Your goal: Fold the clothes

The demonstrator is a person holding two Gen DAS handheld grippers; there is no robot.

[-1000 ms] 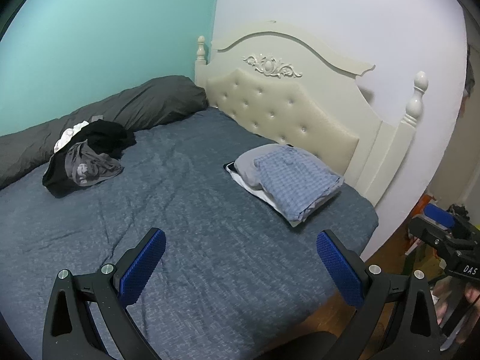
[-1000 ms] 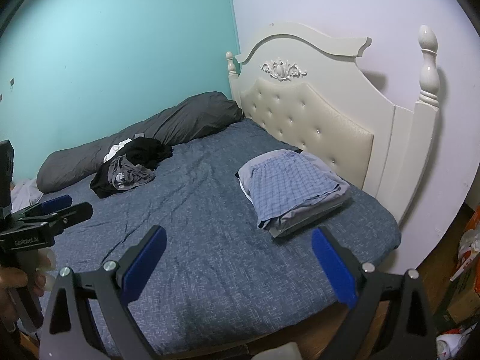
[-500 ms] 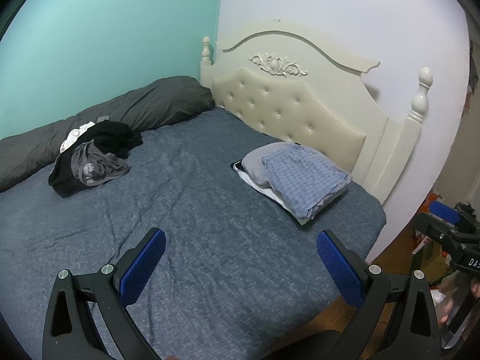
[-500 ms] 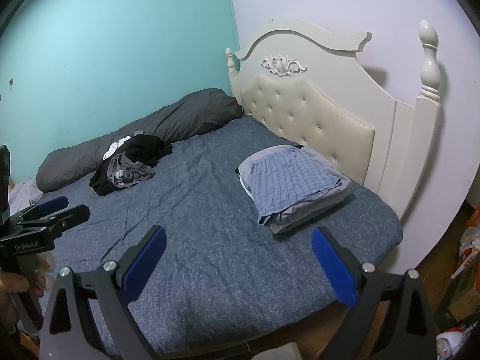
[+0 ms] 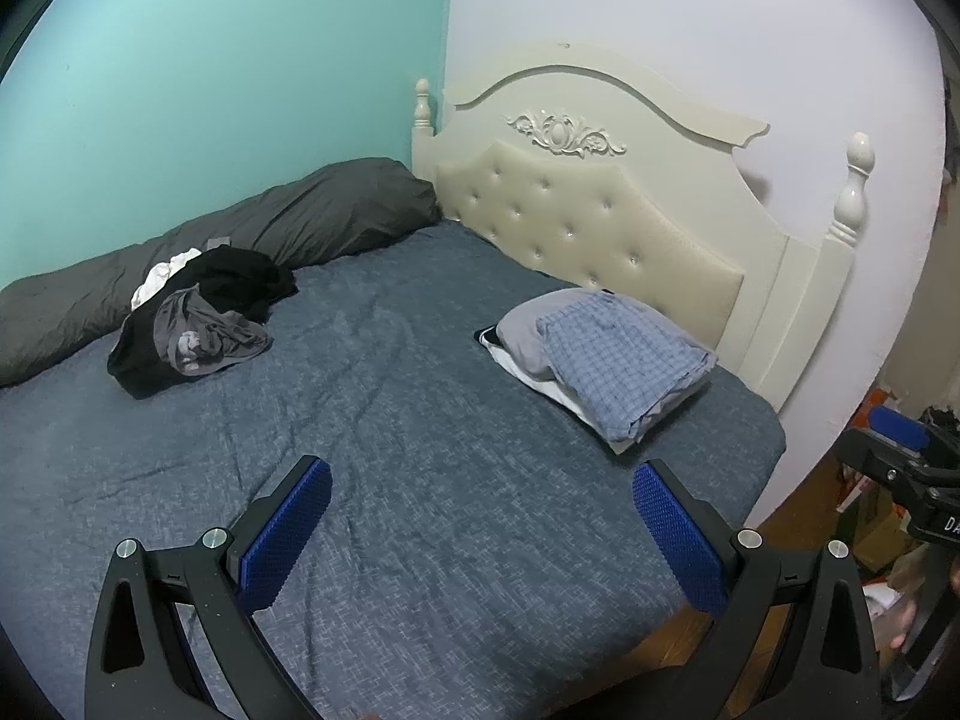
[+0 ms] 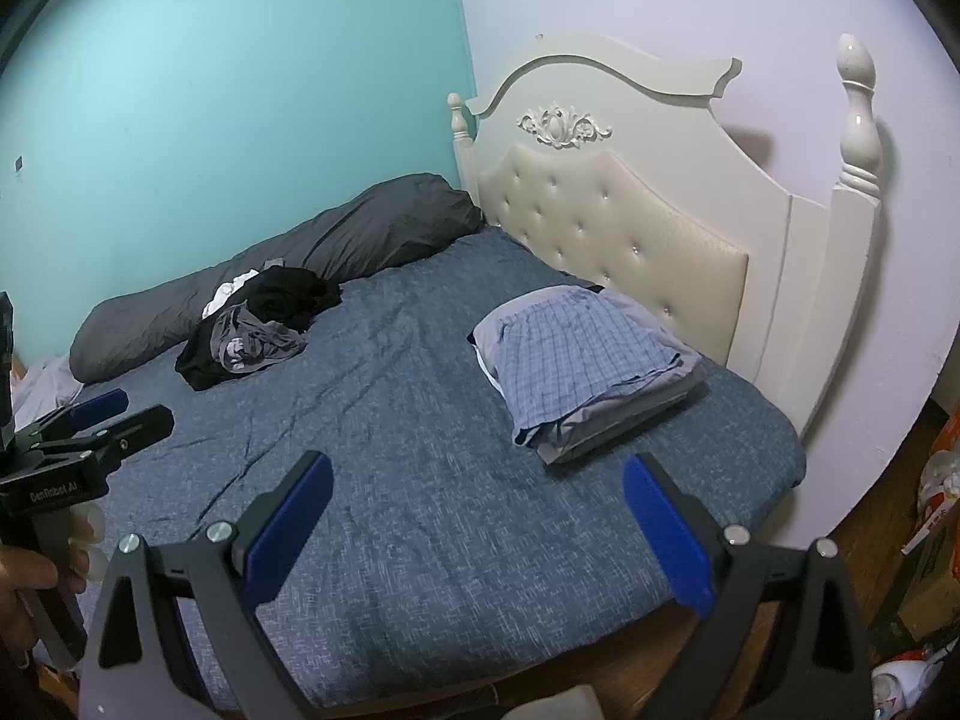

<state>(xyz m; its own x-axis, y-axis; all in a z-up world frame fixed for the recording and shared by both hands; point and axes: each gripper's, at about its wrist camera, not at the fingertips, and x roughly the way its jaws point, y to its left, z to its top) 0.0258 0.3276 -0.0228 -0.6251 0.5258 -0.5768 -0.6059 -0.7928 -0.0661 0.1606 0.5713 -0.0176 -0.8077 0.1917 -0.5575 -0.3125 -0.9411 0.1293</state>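
A heap of unfolded black, grey and white clothes (image 5: 198, 324) lies at the far left of the blue bed (image 5: 390, 432), next to a dark bolster; it also shows in the right wrist view (image 6: 258, 330). A stack of folded clothes topped by a blue checked piece (image 5: 612, 360) lies by the headboard, also in the right wrist view (image 6: 582, 366). My left gripper (image 5: 480, 534) is open and empty above the bed's near edge. My right gripper (image 6: 477, 531) is open and empty, also above the near edge. Both are well short of the clothes.
A cream tufted headboard (image 5: 600, 210) with posts stands at the right. A long dark grey bolster (image 5: 252, 240) lies along the teal wall. Boxes and clutter sit on the wooden floor at the right (image 6: 930, 540). The left gripper shows at the left edge of the right wrist view (image 6: 78, 444).
Both grippers have drawn back and shifted slightly, so the bed and both clothes piles sit a little farther off in view. Both stay open and empty.
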